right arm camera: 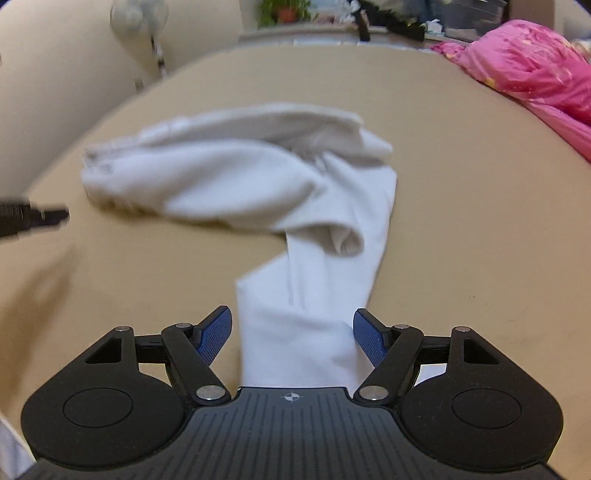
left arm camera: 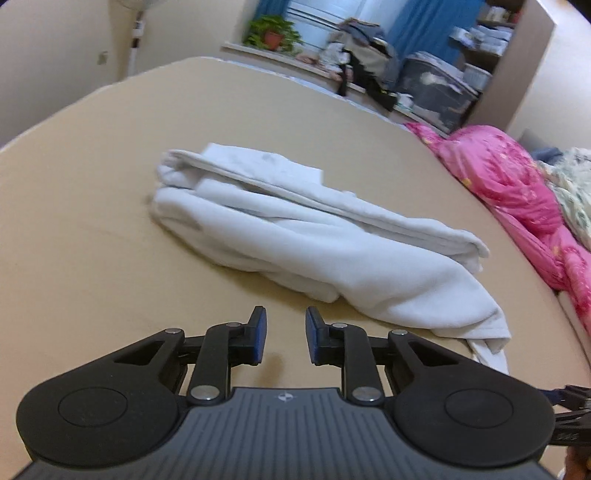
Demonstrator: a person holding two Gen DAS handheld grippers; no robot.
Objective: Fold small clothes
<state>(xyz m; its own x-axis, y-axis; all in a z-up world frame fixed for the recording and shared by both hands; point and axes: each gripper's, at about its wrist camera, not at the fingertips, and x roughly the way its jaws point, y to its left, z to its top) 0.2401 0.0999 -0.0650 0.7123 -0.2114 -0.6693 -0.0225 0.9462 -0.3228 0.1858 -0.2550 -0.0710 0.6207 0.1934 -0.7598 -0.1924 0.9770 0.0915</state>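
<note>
White garment (left arm camera: 295, 236) on plain tan bed (left arm camera: 74, 221). My fingers (right arm camera: 216, 334): black with blue textured pads. Pink floral quilt (left arm camera: 509, 184) at bed's right edge. Blue curtains (left arm camera: 417, 26).

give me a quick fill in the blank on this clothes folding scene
1. The crumpled white fabric garment lies on a ____ surface.
2. The bedding beside it is ____.
3. The right gripper has ____ fabric between its open fingers.
4. The left gripper holds ____.

Missing: tan; pink; white; nothing
</note>
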